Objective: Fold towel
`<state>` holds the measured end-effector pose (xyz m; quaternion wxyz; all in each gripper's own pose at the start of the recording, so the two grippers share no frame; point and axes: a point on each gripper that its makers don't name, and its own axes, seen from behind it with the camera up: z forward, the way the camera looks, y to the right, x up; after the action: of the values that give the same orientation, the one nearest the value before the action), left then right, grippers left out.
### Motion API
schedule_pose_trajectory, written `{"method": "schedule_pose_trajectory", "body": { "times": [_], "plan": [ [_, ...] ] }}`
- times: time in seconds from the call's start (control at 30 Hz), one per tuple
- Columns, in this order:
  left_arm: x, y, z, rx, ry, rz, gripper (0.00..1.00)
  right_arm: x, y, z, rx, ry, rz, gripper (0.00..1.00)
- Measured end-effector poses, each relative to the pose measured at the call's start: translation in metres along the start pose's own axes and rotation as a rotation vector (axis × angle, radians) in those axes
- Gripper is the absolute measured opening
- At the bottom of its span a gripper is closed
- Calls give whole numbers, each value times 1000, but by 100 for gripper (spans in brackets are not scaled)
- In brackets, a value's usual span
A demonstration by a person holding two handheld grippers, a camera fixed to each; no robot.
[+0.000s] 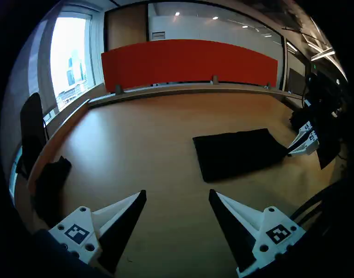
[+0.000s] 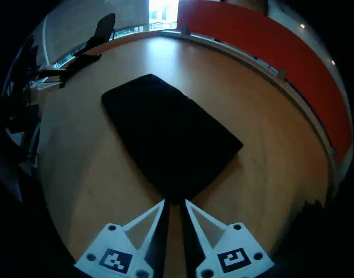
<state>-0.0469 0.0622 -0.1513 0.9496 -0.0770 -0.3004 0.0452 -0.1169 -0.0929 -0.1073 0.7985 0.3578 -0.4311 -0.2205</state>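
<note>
Left gripper view, from left to right: a bright window (image 1: 70, 69); a dark chair (image 1: 32, 125) beside the left edge of the wooden table (image 1: 144, 139); my left gripper (image 1: 177, 192), low in the foreground, with its fingers spread wide over bare wood and holding nothing; an orange divider panel (image 1: 190, 62) along the back of the table; the black towel (image 1: 234, 153), lying flat right of centre and well apart from the left gripper; and my right gripper (image 1: 292, 149), at the towel's right-hand edge. Right gripper view: the towel (image 2: 172, 134) runs diagonally from upper left toward the foreground. Its near corner meets the tips of my right gripper (image 2: 175, 202). The fingers are almost pressed together, with a narrow strip of table visible between them. I cannot tell whether they pinch the cloth.
</note>
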Motion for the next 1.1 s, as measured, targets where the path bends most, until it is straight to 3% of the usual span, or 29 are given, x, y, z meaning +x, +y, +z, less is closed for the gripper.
{"method": "schedule_pose_trajectory", "body": {
  "times": [0.17, 0.77, 1.1],
  "plan": [
    [-5, -2, -2, 5, -9, -2, 100, 4, 0, -2, -2, 15, 1, 4],
    [4, -7, -7, 12, 5, -16, 100, 38, 23, -29, -77, 93, -2, 3],
    [4, -7, -12, 16, 6, -17, 100, 43, 35, -47, -108, 109, -6, 3]
  ]
}}
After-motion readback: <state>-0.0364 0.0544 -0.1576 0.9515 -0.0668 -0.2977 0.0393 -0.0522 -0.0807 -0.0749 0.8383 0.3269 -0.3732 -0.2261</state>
